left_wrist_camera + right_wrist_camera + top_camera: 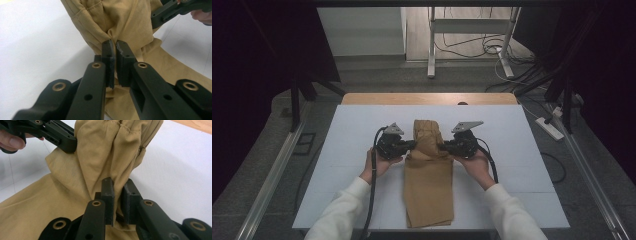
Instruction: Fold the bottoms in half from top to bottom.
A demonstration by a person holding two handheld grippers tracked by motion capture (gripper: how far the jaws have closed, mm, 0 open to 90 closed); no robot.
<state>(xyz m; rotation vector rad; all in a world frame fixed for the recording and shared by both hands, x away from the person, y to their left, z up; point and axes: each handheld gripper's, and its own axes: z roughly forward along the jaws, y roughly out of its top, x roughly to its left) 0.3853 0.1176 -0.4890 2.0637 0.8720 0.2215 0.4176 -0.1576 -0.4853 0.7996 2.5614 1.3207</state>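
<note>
A tan pair of trousers (429,186) lies lengthwise down the middle of the white table top (347,135), its far end gathered into a raised bunch. My left gripper (411,145) pinches the bunch's left edge, and my right gripper (442,146) pinches its right edge. In the left gripper view the jaws are shut on a fold of the tan cloth (120,22), with the left gripper (115,44) at the pinch. In the right gripper view the right gripper (118,182) has a thick pleat of cloth (105,152) between its jaws. The other gripper bites the cloth's far side in each view.
The white table top ends in a wooden strip (429,98) at the far side. A metal stand (469,30) with cables is on the floor beyond. A power strip (550,128) lies on the floor at the right. Bare table surface flanks the trousers on both sides.
</note>
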